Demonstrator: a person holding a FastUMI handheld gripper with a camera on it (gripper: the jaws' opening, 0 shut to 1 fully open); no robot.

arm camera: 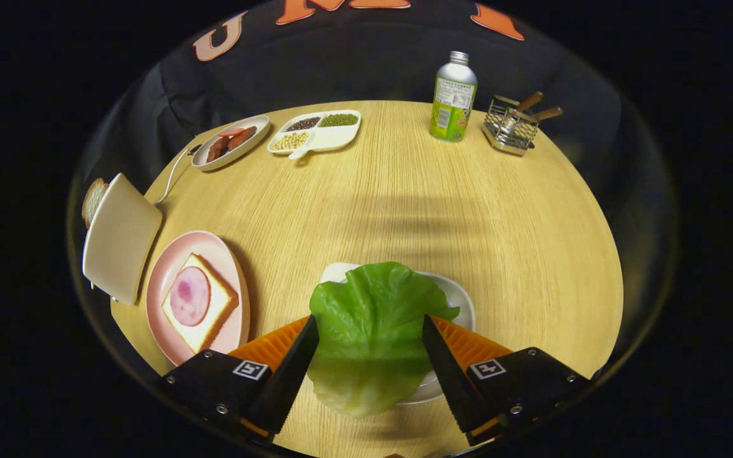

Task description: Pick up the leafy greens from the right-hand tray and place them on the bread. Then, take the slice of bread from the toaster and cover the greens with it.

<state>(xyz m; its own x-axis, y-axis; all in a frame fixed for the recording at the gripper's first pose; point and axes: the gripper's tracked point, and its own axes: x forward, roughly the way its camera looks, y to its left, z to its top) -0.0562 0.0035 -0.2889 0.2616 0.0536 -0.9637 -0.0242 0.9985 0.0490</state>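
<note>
My gripper (370, 331) stands wide, fingers flanking the leafy greens (373, 324), a broad crinkled lettuce leaf lying over its white tray (462, 299); whether they press it I cannot tell; bread (204, 318) at nine o'clock.

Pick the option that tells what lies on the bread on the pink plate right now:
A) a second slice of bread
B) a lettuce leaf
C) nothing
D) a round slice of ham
D: a round slice of ham tops the bread on the pink plate; the lettuce leaf sits between the gripper fingers.
</note>
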